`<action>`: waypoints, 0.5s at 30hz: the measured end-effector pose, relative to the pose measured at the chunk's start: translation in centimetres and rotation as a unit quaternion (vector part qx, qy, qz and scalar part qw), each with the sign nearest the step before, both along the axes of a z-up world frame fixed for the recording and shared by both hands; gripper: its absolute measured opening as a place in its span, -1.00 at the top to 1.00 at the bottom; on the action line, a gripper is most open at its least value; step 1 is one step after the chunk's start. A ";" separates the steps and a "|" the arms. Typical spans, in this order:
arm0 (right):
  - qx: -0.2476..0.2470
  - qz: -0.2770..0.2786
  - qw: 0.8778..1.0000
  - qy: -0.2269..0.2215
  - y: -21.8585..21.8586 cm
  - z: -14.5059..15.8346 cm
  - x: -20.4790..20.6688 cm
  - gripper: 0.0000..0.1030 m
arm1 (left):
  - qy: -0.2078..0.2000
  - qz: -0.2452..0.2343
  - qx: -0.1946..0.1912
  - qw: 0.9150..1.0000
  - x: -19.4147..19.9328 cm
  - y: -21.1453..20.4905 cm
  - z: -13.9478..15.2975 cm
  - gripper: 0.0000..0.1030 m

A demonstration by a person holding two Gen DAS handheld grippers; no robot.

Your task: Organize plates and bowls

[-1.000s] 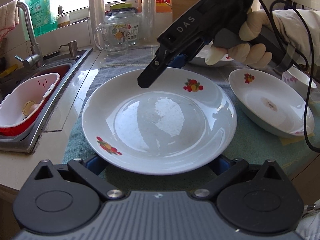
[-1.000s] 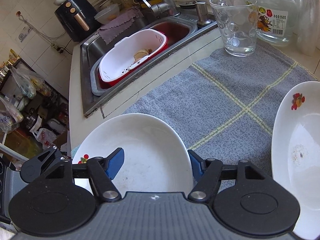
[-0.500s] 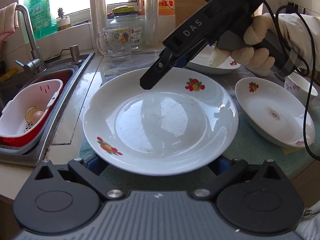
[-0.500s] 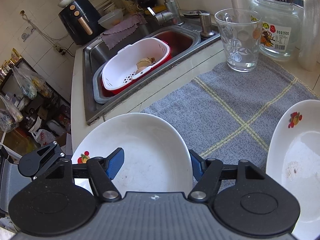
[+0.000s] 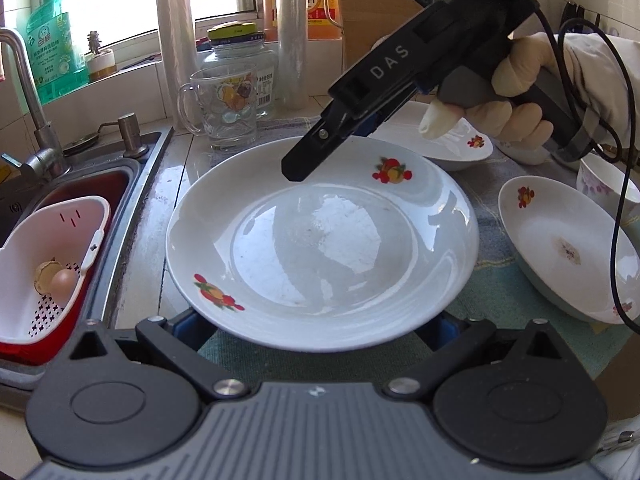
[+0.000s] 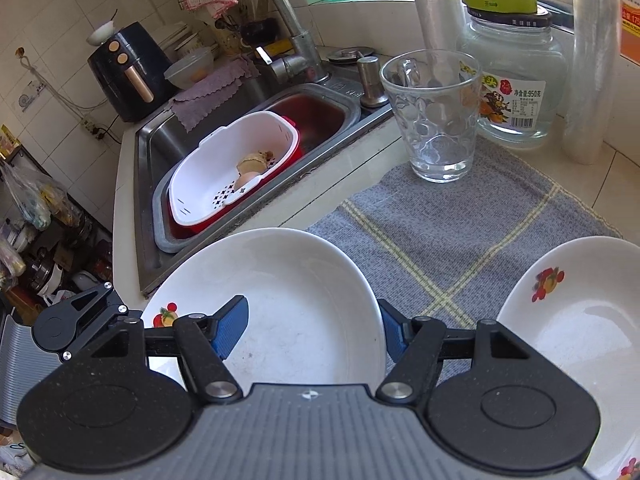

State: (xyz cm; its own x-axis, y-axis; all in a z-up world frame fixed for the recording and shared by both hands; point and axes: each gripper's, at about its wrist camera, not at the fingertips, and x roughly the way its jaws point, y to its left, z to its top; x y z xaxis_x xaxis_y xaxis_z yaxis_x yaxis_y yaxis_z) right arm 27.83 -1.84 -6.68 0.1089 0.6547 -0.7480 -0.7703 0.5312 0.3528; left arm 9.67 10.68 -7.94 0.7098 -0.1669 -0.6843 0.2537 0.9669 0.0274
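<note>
Both claws grip one plate — left claw, right claw.

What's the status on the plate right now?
Right fingers clamped on plate rim. Left fingers under opposite rim, grip unclear. Plate off the cloth. Bowl close beside.

Your left camera looks close down over the plate toward the window. Your right faces the sink. Both share that plate.

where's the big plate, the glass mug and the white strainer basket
big plate (image 5: 320, 248), left wrist view, its centre
glass mug (image 5: 224, 108), left wrist view, its side wall
white strainer basket (image 6: 208, 164), right wrist view, its inner wall
</note>
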 end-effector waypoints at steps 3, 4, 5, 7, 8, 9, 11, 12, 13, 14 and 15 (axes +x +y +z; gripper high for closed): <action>0.000 -0.014 1.000 0.000 -0.1 -0.3 0.9 -0.43 | -0.003 -0.013 0.004 1.000 1.2 0.5 -0.1 -0.97; 0.000 -0.019 1.000 0.000 0.0 -0.3 1.1 -0.43 | -0.003 -0.017 0.006 1.000 1.5 0.6 -0.1 -0.97; -0.001 -0.023 1.000 0.000 0.0 -0.4 1.4 -0.43 | -0.003 -0.020 0.006 1.000 1.9 0.7 -0.1 -0.97; -0.003 -0.031 1.000 0.000 0.0 -0.5 1.8 -0.43 | -0.003 -0.028 0.005 1.000 2.6 1.0 -0.3 -0.97; -0.004 -0.034 0.999 0.000 0.0 -0.6 2.1 -0.43 | -0.002 -0.032 0.005 0.999 2.9 1.1 -0.3 -0.97; -0.005 -0.037 0.999 0.000 0.0 -0.8 2.3 -0.43 | -0.002 -0.035 0.005 0.999 3.2 1.1 -0.5 -0.97; -0.008 -0.044 0.999 0.000 0.0 -1.0 2.7 -0.43 | -0.001 -0.041 0.005 0.999 3.8 1.3 -0.6 -0.97; -0.010 -0.047 0.999 0.000 0.0 -1.2 2.8 -0.43 | 0.000 -0.043 0.006 0.999 4.0 1.3 -0.7 -0.97; -0.011 -0.049 0.999 -0.002 0.0 -1.3 3.0 -0.43 | 0.000 -0.046 0.006 0.999 4.2 1.3 -0.7 -0.97; -0.012 -0.051 0.999 -0.002 0.0 -1.4 3.1 -0.43 | 0.000 -0.048 0.008 0.999 4.5 1.3 -0.8 -0.97; -0.014 -0.054 0.998 -0.001 0.0 -1.5 3.2 -0.43 | 0.001 -0.049 0.009 0.999 4.6 1.3 -0.8 -0.97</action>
State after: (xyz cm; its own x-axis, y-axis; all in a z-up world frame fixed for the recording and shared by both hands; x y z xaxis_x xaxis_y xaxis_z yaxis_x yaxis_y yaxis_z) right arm 31.07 -1.81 -8.22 0.1784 0.6181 -0.7656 -0.7088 0.6204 0.3357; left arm 14.31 12.00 -8.77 0.6893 -0.2239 -0.6890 0.3473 0.9368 0.0431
